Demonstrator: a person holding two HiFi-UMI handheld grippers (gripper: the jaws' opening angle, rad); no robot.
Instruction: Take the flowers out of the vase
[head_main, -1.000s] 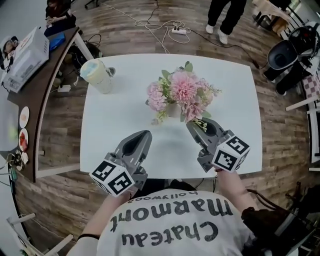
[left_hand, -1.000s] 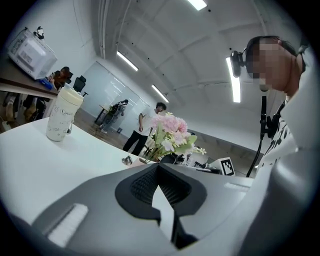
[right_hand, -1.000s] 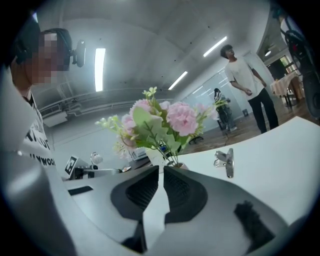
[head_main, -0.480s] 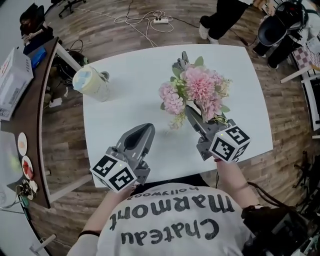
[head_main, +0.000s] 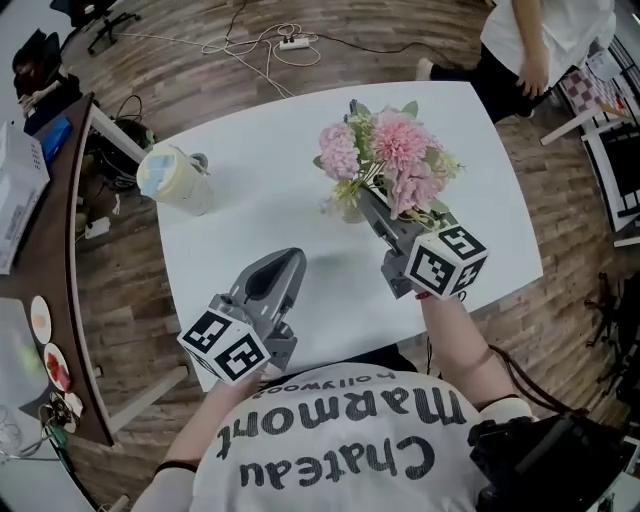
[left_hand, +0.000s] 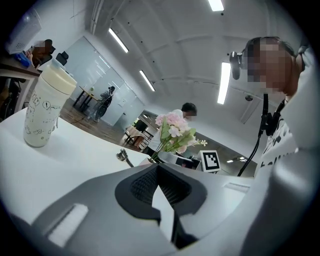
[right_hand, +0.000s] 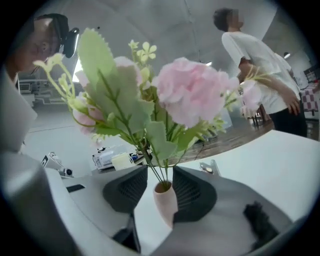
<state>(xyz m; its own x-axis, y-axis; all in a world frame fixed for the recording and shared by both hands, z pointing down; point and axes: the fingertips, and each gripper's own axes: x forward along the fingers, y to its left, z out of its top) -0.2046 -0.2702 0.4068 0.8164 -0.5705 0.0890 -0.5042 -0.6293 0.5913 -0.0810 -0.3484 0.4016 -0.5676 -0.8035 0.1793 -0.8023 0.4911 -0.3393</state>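
A bunch of pink flowers (head_main: 390, 155) with green leaves stands in a small pale pink vase (right_hand: 165, 200) on the white table (head_main: 250, 230). My right gripper (head_main: 366, 203) reaches in level under the blooms. Its jaws stand wide on either side of the vase and are closing, with the green stems (right_hand: 159, 172) rising between the pads. The left pad is clear of the vase; contact on the right I cannot make out. My left gripper (head_main: 293, 257) hovers low over the table's near side, shut and empty, well left of the vase. The flowers (left_hand: 172, 132) also show in the left gripper view.
A cream lidded tumbler (head_main: 175, 178) stands at the table's far left corner. A small metal object (left_hand: 122, 156) lies on the table near the vase. A person (head_main: 545, 45) stands beyond the far right corner. A dark desk (head_main: 50, 250) runs along the left.
My right gripper has moved forward to the vase and its jaws have gone from shut to wide apart around it. The left gripper has shifted only slightly.
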